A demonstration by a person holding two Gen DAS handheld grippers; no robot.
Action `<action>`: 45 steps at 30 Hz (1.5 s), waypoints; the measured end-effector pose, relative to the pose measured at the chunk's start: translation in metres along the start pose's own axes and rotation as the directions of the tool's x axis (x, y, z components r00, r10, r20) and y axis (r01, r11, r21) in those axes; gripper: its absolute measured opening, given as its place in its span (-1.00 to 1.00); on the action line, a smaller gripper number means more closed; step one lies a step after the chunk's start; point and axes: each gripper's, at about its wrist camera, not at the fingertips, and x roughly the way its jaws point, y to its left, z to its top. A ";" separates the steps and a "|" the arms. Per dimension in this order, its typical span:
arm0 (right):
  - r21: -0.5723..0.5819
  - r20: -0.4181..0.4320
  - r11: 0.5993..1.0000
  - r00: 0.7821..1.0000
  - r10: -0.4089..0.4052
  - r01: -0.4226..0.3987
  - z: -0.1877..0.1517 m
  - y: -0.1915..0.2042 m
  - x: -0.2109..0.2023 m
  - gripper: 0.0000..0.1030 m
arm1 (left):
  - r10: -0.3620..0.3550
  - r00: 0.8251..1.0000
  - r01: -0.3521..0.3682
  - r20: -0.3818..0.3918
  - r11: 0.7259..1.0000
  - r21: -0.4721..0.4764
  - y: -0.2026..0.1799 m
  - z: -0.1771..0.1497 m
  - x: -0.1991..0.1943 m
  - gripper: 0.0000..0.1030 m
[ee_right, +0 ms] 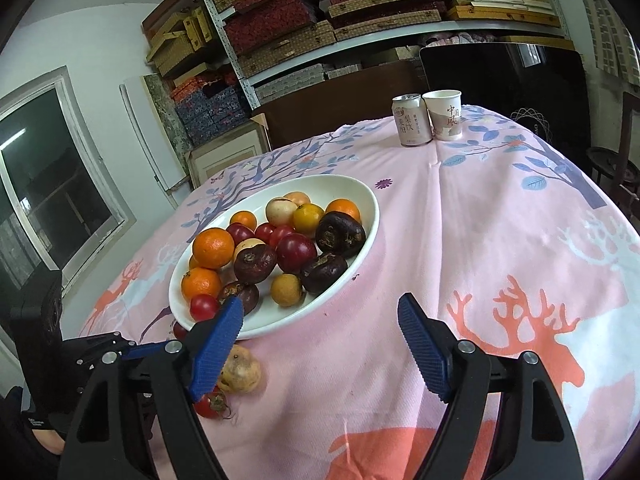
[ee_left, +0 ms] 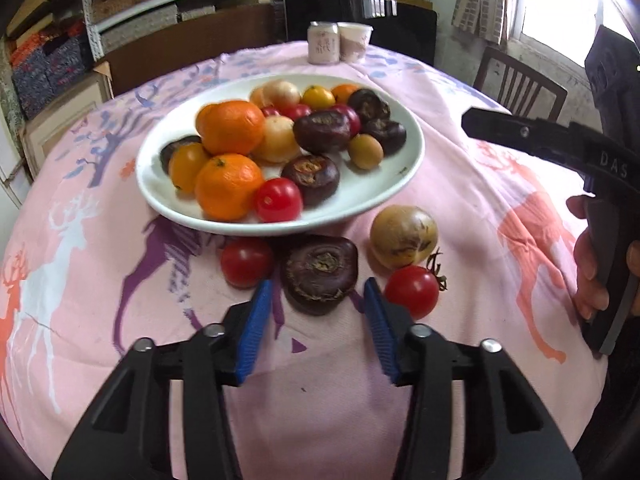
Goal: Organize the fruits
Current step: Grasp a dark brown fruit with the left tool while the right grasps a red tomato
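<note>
A white plate (ee_left: 360,204) holds mandarins, cherry tomatoes, dark water chestnuts and pale round fruits. On the pink cloth in front of it lie a cherry tomato (ee_left: 247,261), a dark water chestnut (ee_left: 320,272), a yellow-brown fruit (ee_left: 403,236) and a stemmed tomato (ee_left: 412,290). My left gripper (ee_left: 318,300) has its blue pads on either side of that chestnut, with a narrow gap showing on each side. My right gripper (ee_right: 320,312) stands open over bare cloth beside the plate's near rim (ee_right: 280,326), with nothing between its fingers. The yellow-brown fruit (ee_right: 240,372) lies partly behind its left finger.
A drink can (ee_left: 323,43) and a paper cup (ee_left: 354,40) stand at the table's far edge. A wooden chair (ee_left: 520,84) is at the far right, and shelves of boxes (ee_right: 360,12) stand behind the table. A hand (ee_left: 592,272) holds the right gripper's handle.
</note>
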 end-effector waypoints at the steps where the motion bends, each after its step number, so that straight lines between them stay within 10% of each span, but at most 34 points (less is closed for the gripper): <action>1: 0.001 -0.003 1.000 1.000 0.001 -0.001 0.000 0.000 0.001 0.56 | -0.005 1.000 0.005 -0.022 1.000 -0.013 0.002 0.001 0.006 -0.21; 23: -0.012 -0.042 0.999 0.998 0.051 -0.052 -0.002 0.002 0.005 0.56 | -0.037 0.998 0.041 0.053 0.997 -0.066 0.002 0.001 -0.010 -0.18; 33: -0.141 -0.244 0.973 0.959 0.145 -0.183 -0.025 0.043 0.014 0.55 | -0.016 0.992 0.040 0.127 0.981 -0.192 0.035 -0.025 -0.042 -0.18; 38: -0.269 -0.359 0.947 0.931 0.072 -0.177 -0.047 0.074 0.026 -0.01 | -0.037 0.991 0.064 0.131 0.975 -0.212 0.042 -0.030 -0.042 -0.18; 45: -0.296 -0.380 0.942 0.924 0.034 -0.156 -0.052 0.092 0.038 -0.09 | -0.067 0.988 0.096 0.136 0.970 -0.224 0.044 -0.032 -0.040 -0.18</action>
